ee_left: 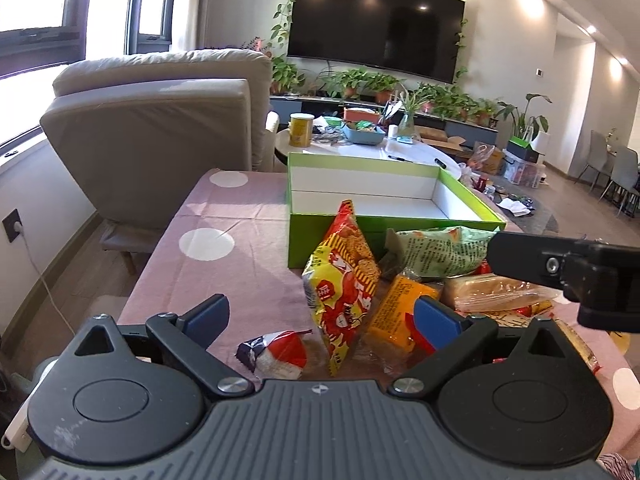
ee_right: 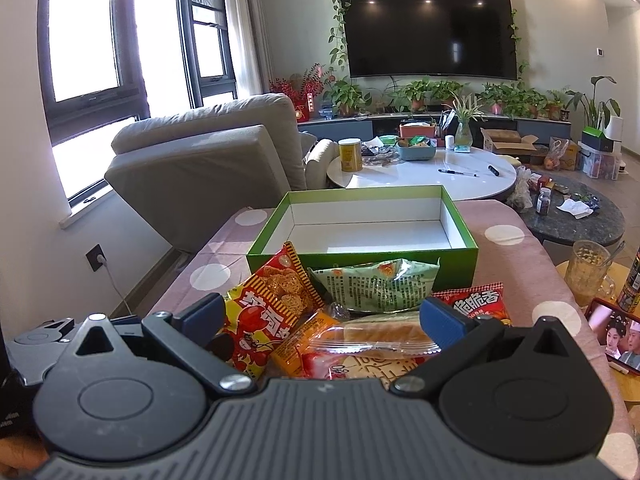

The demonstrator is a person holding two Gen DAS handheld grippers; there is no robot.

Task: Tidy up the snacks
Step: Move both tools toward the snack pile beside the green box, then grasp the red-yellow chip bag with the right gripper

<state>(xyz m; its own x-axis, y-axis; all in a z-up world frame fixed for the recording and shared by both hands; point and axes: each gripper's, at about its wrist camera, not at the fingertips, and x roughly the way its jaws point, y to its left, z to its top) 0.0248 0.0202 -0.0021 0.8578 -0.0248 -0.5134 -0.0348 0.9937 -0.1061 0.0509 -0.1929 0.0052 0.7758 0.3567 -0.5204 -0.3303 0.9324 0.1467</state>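
An open green box [ee_left: 332,236] [ee_right: 456,258] with a white inside stands empty on the pink dotted tablecloth. In front of it lies a heap of snacks: a red-yellow cracker bag [ee_left: 344,284] [ee_right: 268,304], a pale green bag [ee_left: 440,252] [ee_right: 376,284], an orange pack [ee_left: 396,312] [ee_right: 304,340], wrapped bread [ee_left: 492,296] [ee_right: 384,334], a red bag [ee_right: 476,300] and a small red-white-blue snack [ee_left: 280,354]. My left gripper [ee_left: 322,314] is open above the cracker bag's near end. My right gripper [ee_right: 324,316] is open over the bread and orange pack; it also shows in the left wrist view [ee_left: 560,268].
A grey armchair [ee_left: 160,120] stands beyond the table's far left. A white round table [ee_right: 420,172] with a can and a tray is behind the box. A glass mug [ee_right: 588,272] and a phone [ee_right: 616,332] sit at the right.
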